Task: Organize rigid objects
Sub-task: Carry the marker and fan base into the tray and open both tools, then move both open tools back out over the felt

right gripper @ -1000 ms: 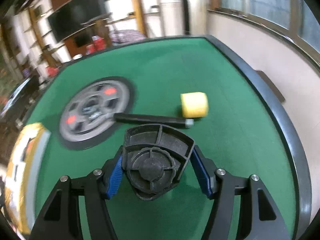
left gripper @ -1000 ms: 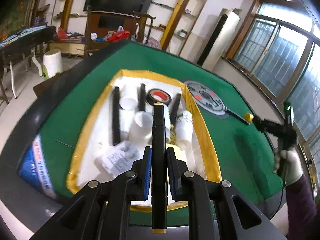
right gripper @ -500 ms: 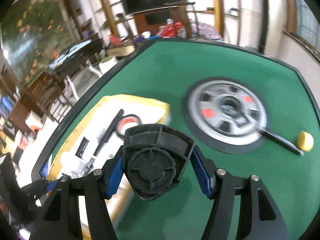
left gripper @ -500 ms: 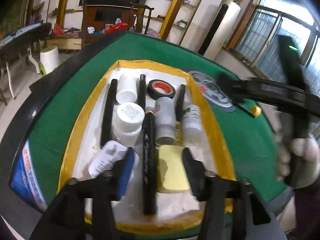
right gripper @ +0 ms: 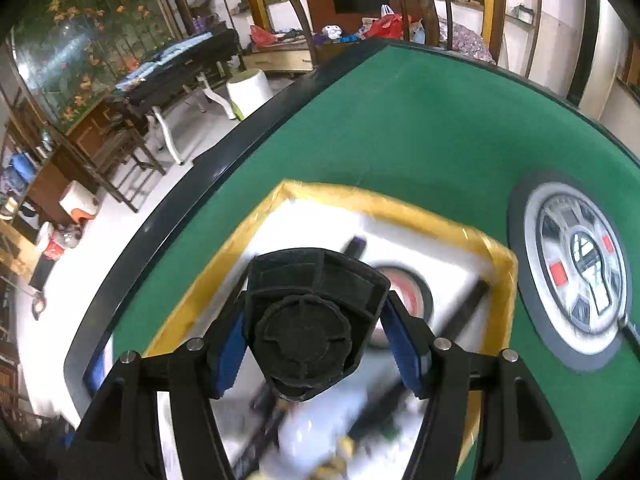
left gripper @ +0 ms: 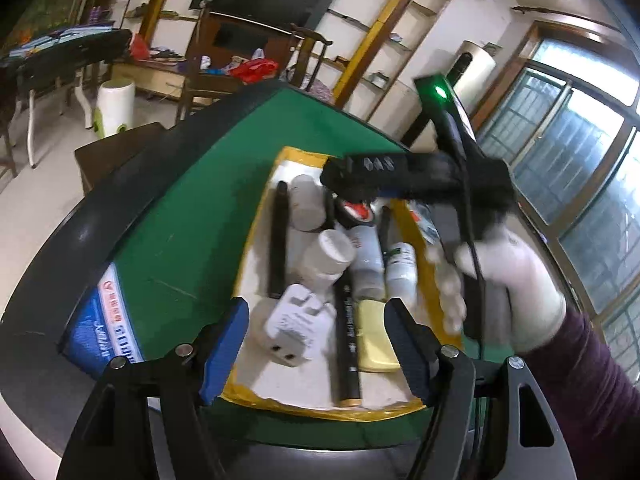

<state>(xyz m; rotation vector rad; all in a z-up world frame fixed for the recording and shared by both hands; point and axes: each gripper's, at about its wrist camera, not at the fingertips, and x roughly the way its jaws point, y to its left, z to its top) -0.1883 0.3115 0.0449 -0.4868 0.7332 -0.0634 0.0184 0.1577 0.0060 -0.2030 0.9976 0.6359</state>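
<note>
My left gripper (left gripper: 316,316) hangs over the near end of the yellow-rimmed white tray (left gripper: 256,232). Its jaws are opening and grip nothing. Below them in the tray lie a black marker (left gripper: 346,344), a white plug adapter (left gripper: 296,328) and a yellow block (left gripper: 376,336). Further in are white bottles (left gripper: 328,256), a tape roll (left gripper: 358,212) and a black stick (left gripper: 278,240). My right gripper (right gripper: 316,320) is shut on a black fan-shaped plastic part (right gripper: 312,312) with a round knob. It hovers over the tray's far half (right gripper: 384,204). A gloved hand (left gripper: 516,280) holds it.
The tray lies on a green felt table with a black rim (left gripper: 80,240) and a blue label (left gripper: 108,328) at the near left. A round grey disc (right gripper: 576,276) sits in the table's middle, right of the tray. Chairs and furniture stand beyond the far edge.
My left jaws have opened and let go of the black marker, which now lies in the tray. My right gripper has swung from the table's right side to over the tray, still gripping the black part.
</note>
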